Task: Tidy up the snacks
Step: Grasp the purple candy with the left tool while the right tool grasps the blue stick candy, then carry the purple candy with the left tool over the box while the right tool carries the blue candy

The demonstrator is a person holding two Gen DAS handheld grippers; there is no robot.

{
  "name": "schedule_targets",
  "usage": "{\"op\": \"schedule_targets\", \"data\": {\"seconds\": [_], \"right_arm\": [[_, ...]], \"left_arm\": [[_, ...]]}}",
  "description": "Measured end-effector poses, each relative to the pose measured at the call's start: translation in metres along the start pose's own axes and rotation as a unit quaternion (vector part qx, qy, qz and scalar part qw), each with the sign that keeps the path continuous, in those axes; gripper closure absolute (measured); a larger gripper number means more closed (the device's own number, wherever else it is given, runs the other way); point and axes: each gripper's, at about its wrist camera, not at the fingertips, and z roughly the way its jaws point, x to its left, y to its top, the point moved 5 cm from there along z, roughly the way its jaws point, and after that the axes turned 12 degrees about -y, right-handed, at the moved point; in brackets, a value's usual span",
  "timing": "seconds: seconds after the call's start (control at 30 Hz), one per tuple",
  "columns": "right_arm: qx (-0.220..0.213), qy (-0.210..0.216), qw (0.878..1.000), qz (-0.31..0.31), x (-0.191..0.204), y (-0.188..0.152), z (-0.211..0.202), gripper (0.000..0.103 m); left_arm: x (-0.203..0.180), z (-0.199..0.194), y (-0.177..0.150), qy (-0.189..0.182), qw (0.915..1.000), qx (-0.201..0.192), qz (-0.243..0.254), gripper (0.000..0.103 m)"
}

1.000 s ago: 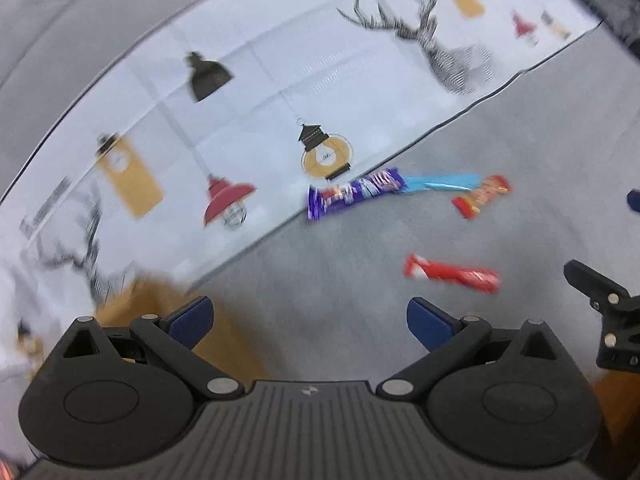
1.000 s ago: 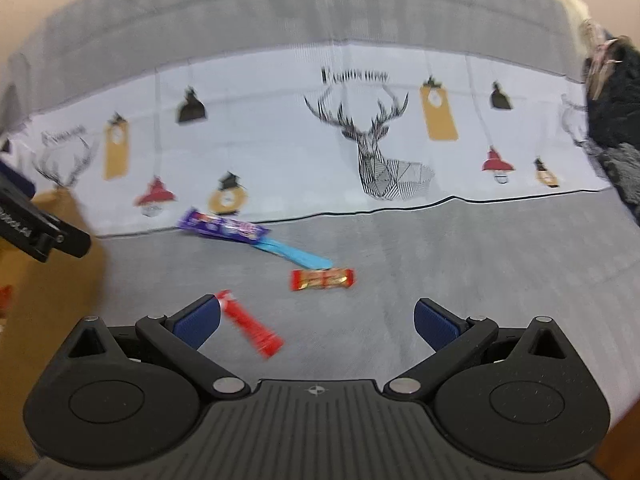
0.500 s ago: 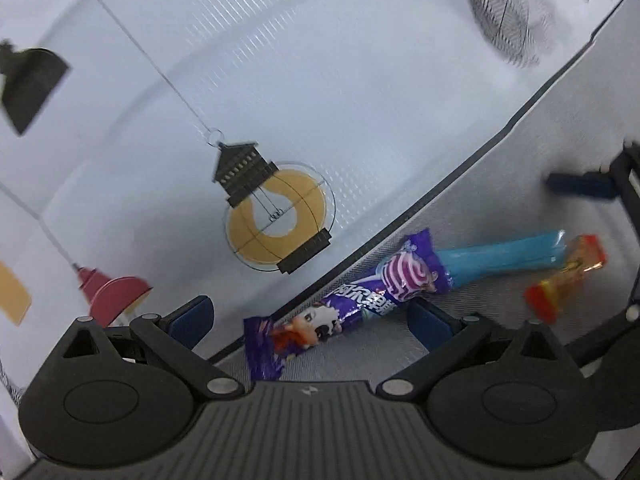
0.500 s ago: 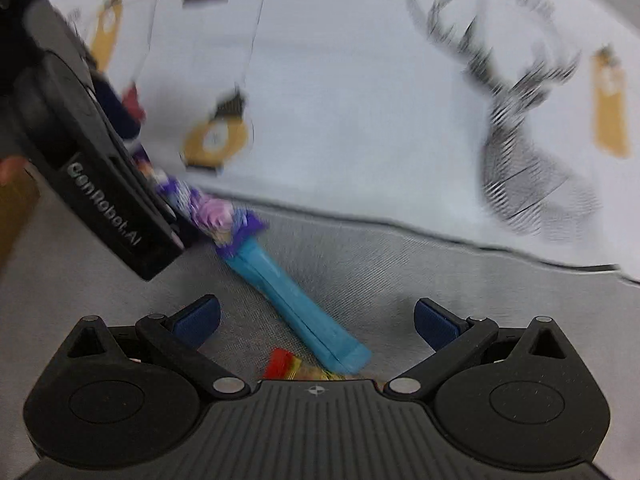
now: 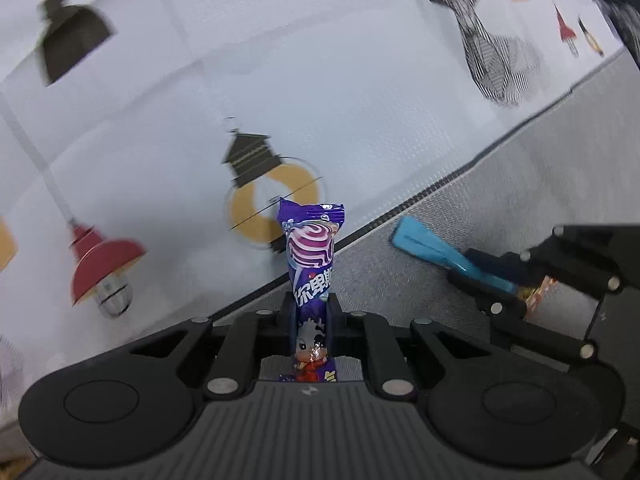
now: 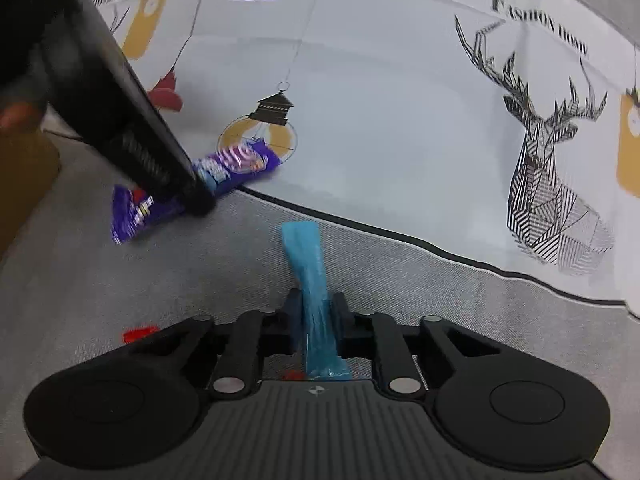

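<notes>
The left gripper (image 5: 311,312) has its jaws clamped on a purple foil-wrapped candy stick with a pink swirl (image 5: 312,248), which lies across the border between the grey woven surface (image 6: 440,300) and a white printed cloth with deer and lanterns (image 5: 360,100). The right gripper (image 6: 316,316) has its jaws clamped on a long blue plastic snack tube (image 6: 306,256) on the grey part. Both grasps look made, yet nothing seems sorted: a red wrapper (image 6: 138,334) and an orange-red one (image 5: 534,296) are still loose.
</notes>
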Motion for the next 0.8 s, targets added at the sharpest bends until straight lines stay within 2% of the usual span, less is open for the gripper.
{"op": "schedule_targets", "data": {"seconds": [0.17, 0.3, 0.47, 0.67, 0.8], "right_arm": [[-0.058, -0.027, 0.996, 0.062, -0.011, 0.017, -0.039, 0.091], [-0.084, -0.037, 0.991, 0.099, -0.019, 0.028, -0.079, 0.091], [-0.105, -0.031, 0.985, 0.134, -0.004, 0.028, -0.141, 0.091], [-0.125, -0.007, 0.977, 0.173, 0.028, 0.013, -0.226, 0.091], [-0.131, 0.012, 0.973, 0.190, 0.056, -0.005, -0.277, 0.091]], "left_arm": [[0.006, -0.053, -0.018, 0.005, 0.9988, -0.041, -0.025, 0.089], [-0.020, -0.101, -0.040, 0.016, 0.9962, -0.079, -0.035, 0.089], [-0.050, -0.155, -0.065, 0.030, 0.9908, -0.126, -0.039, 0.089], [-0.080, -0.224, -0.123, 0.028, 0.9833, -0.175, -0.041, 0.089], [-0.093, -0.261, -0.176, 0.023, 0.9796, -0.194, -0.046, 0.089]]}}
